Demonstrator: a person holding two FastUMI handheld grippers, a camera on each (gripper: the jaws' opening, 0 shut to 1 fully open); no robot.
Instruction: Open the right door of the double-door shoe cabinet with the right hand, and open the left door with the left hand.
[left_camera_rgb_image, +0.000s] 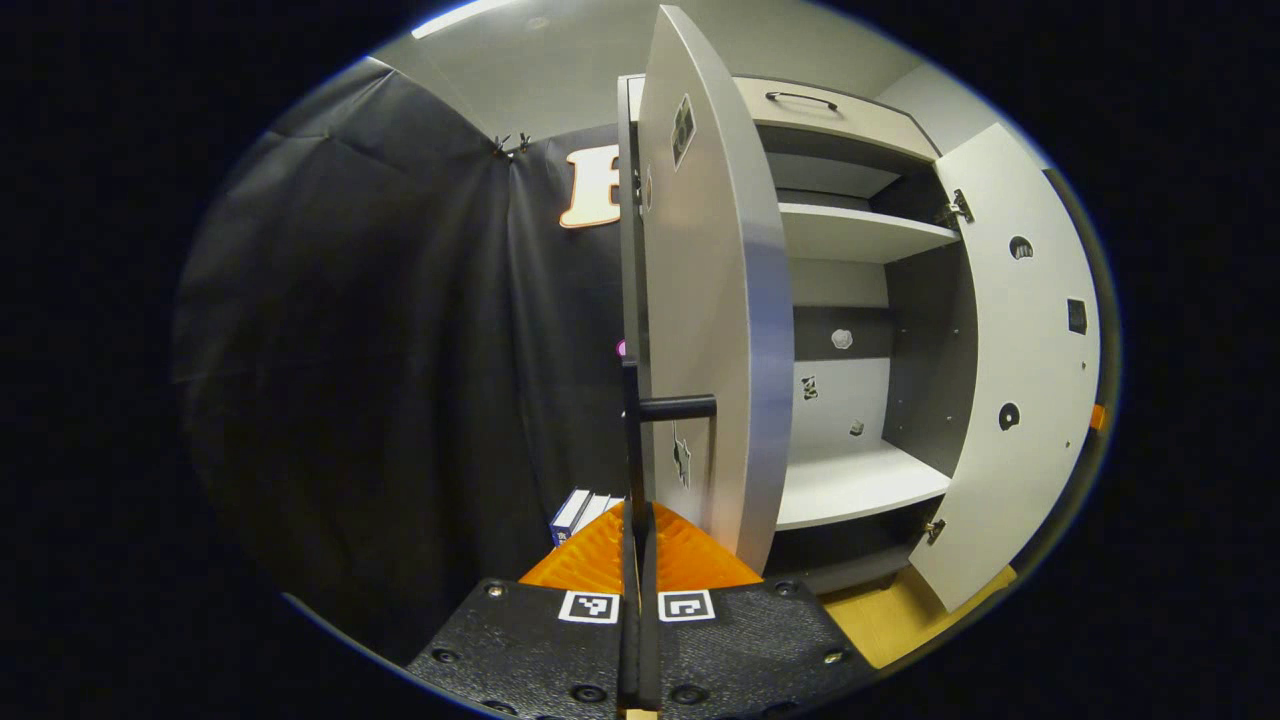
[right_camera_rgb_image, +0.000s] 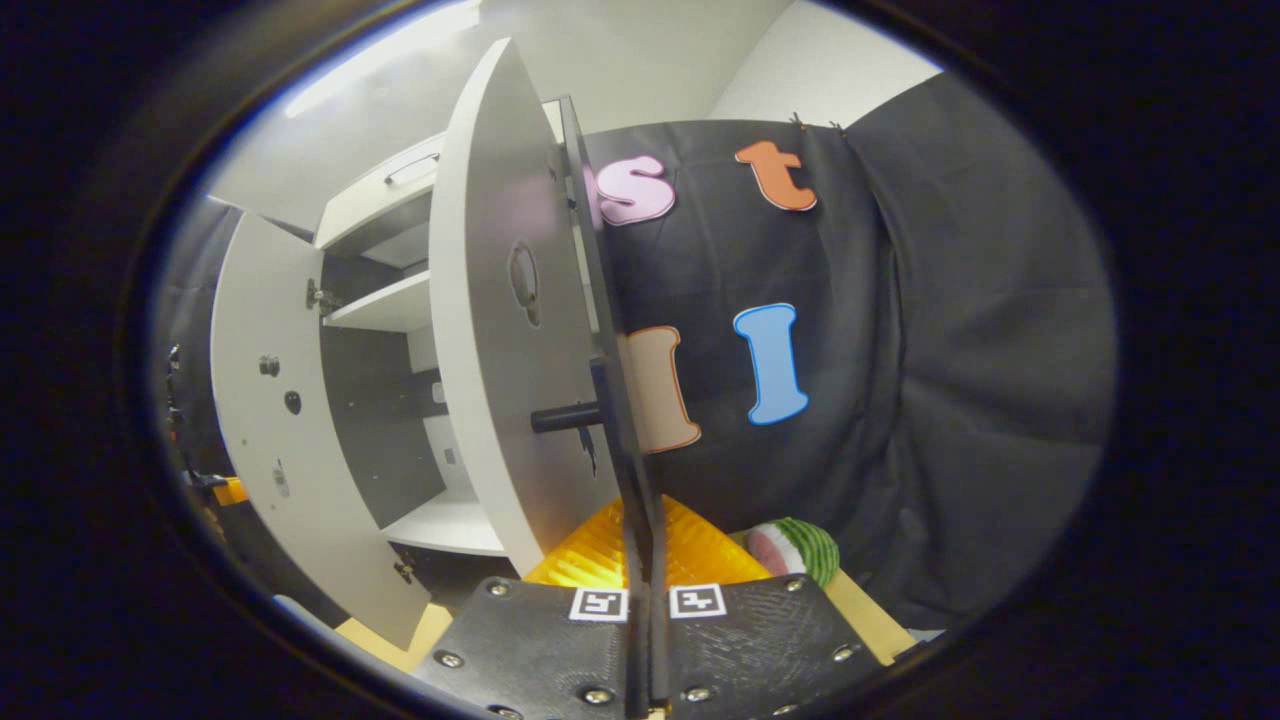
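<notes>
Jaws clamped on door handles; watermelon toy nearby.

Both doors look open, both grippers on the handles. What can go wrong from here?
1. The left gripper is shut on the left door's handle, a thin bar. Pulling away before it opens would likely yank the left door.
2. The same goes for the right gripper on the right door's handle.
3. A watermelon toy lies near the right door; swinging wider may knock it.
</notes>
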